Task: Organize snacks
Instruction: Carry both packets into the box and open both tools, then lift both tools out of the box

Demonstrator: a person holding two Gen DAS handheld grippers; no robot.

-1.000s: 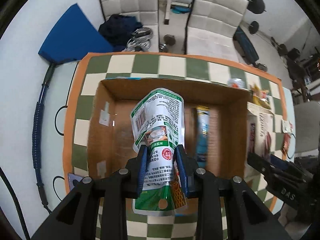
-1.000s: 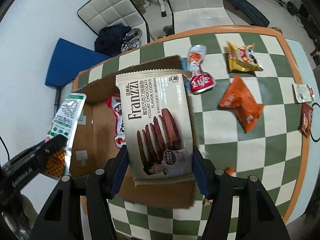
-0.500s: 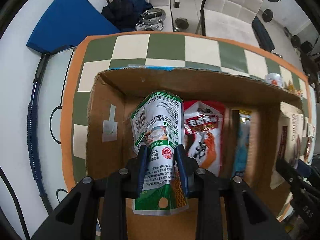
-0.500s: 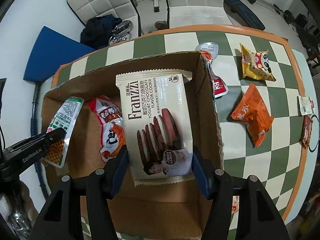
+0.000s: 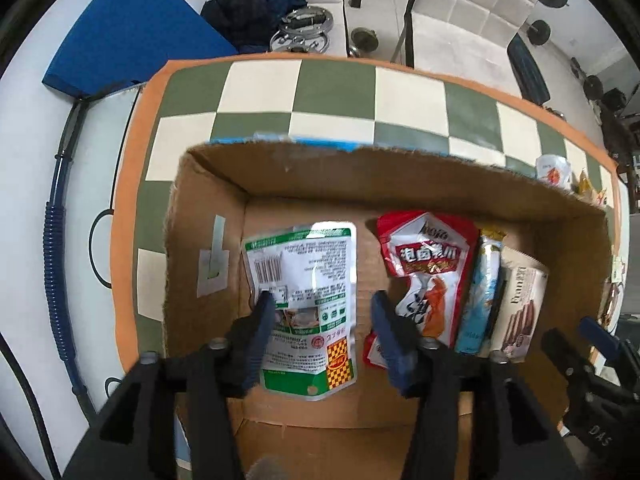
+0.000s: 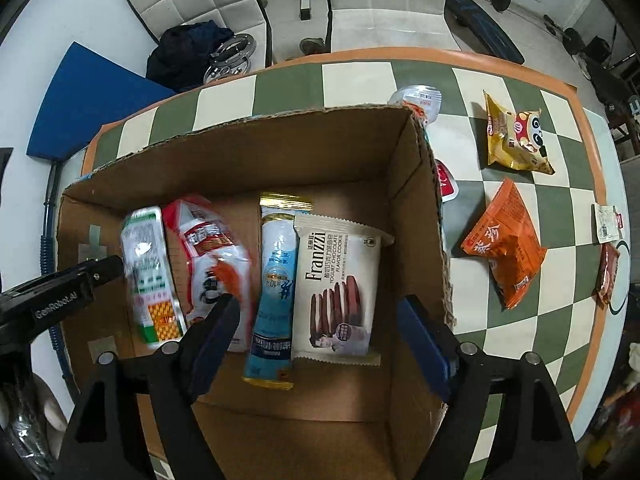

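Note:
An open cardboard box (image 5: 304, 176) (image 6: 424, 184) stands on the checkered table. Inside lie a green-and-white pouch (image 5: 308, 296) (image 6: 148, 264), a red-and-white pouch (image 5: 428, 264) (image 6: 212, 256), a blue stick pack (image 5: 482, 292) (image 6: 276, 280) and a cream Franzzi cookie pack (image 5: 520, 304) (image 6: 340, 280). My left gripper (image 5: 322, 316) is open over the green pouch, which lies flat between the fingers. My right gripper (image 6: 320, 320) is open and empty above the Franzzi pack and the blue stick pack.
On the table to the right of the box lie an orange bag (image 6: 506, 244), a yellow panda bag (image 6: 516, 136), a red-and-white pouch (image 6: 420, 100), and small sachets (image 6: 608, 248) near the right edge. Chairs (image 6: 384, 0) stand beyond the table.
Both grippers have opened and let go. The green pouch and the Franzzi pack now lie on the box floor. Both grippers have come lower over the box.

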